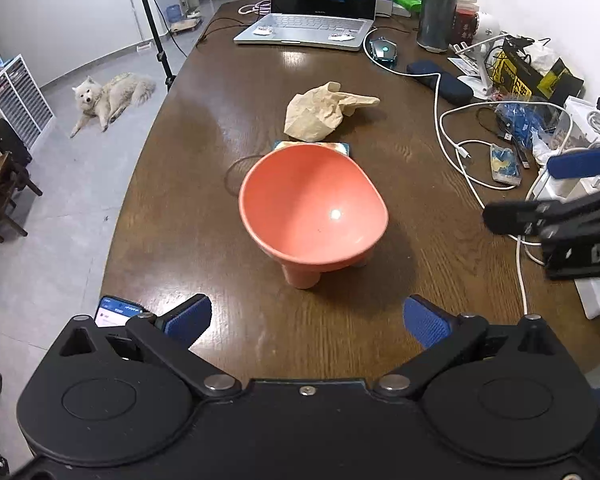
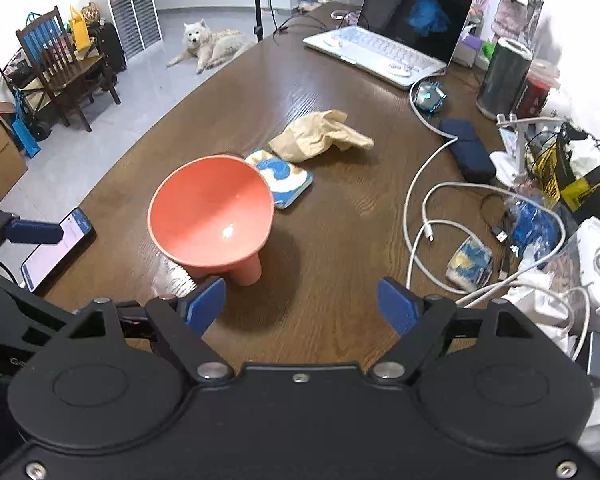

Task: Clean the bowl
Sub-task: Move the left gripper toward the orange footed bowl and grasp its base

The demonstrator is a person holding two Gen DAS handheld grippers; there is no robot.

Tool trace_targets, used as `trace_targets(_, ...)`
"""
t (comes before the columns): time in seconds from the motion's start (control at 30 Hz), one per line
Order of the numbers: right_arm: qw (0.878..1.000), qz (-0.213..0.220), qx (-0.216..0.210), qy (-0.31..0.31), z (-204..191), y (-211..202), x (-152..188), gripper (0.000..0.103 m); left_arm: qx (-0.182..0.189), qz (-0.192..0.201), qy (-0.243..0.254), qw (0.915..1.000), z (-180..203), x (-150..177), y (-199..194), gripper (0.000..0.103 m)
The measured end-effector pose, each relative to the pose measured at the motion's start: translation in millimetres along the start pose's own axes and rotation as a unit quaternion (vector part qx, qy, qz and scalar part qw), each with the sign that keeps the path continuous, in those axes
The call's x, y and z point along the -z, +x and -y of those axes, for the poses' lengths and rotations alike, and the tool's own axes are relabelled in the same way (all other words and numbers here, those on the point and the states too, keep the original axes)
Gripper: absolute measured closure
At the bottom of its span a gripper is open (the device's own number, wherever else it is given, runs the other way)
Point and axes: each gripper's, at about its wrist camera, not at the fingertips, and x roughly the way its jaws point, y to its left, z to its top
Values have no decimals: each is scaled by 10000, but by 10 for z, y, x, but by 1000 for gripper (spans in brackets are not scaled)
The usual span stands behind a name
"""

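Black-yellow box point(image 1: 534, 74) lettering unreadable (blurred), beyond bowl point(image 1: 312, 210).

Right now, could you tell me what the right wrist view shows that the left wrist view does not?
Only the right wrist view shows the wooden chair and nearly all of the patterned sponge. Only the left wrist view shows the thin dark ring on the table. Both share the orange bowl, the crumpled tan cloth, the laptop and the white dog.
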Motion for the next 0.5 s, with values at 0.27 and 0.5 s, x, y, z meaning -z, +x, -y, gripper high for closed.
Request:
trace_targets(0.27, 9974, 191, -359, 588, 273, -49, -63, 17, -108, 165, -100, 9998, 117, 24, 167, 0)
trace_targets(0.5, 9974, 608, -251, 292, 302, -88, -37, 17, 53, 708, -280, 9971, 128, 202, 407, 0)
